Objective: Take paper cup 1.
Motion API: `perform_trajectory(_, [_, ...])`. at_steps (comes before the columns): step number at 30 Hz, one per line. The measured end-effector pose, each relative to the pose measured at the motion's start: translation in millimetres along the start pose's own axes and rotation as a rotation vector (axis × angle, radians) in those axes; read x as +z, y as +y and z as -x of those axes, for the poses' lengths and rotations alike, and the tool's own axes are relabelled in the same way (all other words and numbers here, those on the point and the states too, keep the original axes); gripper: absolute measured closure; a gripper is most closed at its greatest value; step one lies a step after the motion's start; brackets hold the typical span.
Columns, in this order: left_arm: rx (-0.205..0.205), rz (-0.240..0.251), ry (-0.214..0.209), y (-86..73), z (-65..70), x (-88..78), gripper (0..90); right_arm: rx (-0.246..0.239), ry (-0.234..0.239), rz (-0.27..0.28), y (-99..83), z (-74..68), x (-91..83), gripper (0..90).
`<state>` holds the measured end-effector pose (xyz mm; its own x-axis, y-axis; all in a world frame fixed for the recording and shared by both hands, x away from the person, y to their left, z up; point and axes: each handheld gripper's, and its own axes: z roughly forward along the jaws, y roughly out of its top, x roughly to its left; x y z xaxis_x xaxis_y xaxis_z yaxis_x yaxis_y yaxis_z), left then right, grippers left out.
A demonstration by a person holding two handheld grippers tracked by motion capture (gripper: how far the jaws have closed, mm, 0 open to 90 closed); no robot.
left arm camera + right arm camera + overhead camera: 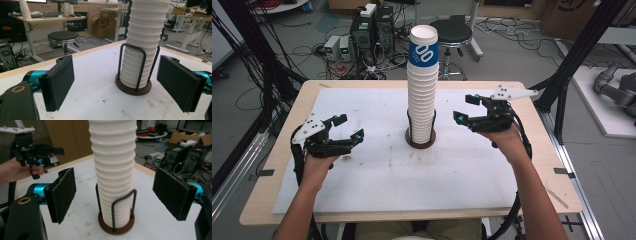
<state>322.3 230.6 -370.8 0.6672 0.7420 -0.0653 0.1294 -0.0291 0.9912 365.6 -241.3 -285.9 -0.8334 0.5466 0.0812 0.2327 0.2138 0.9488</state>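
Observation:
A tall stack of white ribbed paper cups (pixel 421 95) stands in a black wire holder on a round brown base (pixel 420 144) at the table's middle. The top cup (pixel 423 46) bears a blue band. My left gripper (pixel 350 127) hovers low to the left of the stack, open and empty, pointing toward it. My right gripper (pixel 464 108) is raised to the right of the stack, open and empty too. In the left gripper view the cup stack (pixel 142 42) stands beyond the jaws, right of centre. In the right gripper view the cup stack (pixel 113 157) rises between and beyond the black pads (pixel 62 192).
A stained white sheet (pixel 377 170) covers the wooden table (pixel 262 200). Behind the table stand a black stool (pixel 452 31) and computer boxes with cables (pixel 372 30) on the floor. Black frame posts (pixel 572 60) rise at the right and left.

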Motion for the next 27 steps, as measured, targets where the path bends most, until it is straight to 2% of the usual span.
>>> perform_trajectory(2, [-0.001, -0.002, -0.003, -0.2, 0.5, 0.4, 14.4, -0.021, 0.004, 0.001, 13.0, 1.7, 10.9, 19.2])
perform_trajectory(5, [0.000, -0.007, -0.007, -0.6, 0.6, 1.0, 14.4, -0.028, 0.028, 0.013, 27.4, 5.3, 23.7, 19.2])
perform_trajectory(11, [-0.003, -0.013, -0.013, -1.9, 0.9, 2.2, 14.4, -0.061, 0.065, 0.029, 48.4, 8.4, 45.7, 19.1])
perform_trajectory(18, [-0.009, -0.006, -0.015, -2.2, 0.8, 2.1, 14.4, -0.064, 0.060, 0.035, 62.2, 11.4, 61.1, 19.2])
perform_trajectory(19, [-0.006, -0.011, -0.015, -2.4, 0.2, 2.2, 14.4, -0.060, 0.087, 0.046, 64.0, 13.5, 65.3, 19.1])
perform_trajectory(20, [-0.007, -0.010, -0.015, -2.7, -0.2, 2.4, 14.4, -0.056, 0.094, 0.051, 64.9, 13.7, 67.2, 19.1])
perform_trajectory(27, [-0.017, -0.013, -0.010, -4.1, -1.4, 2.7, 14.4, -0.062, 0.096, 0.052, 74.8, 13.1, 83.6, 16.4])
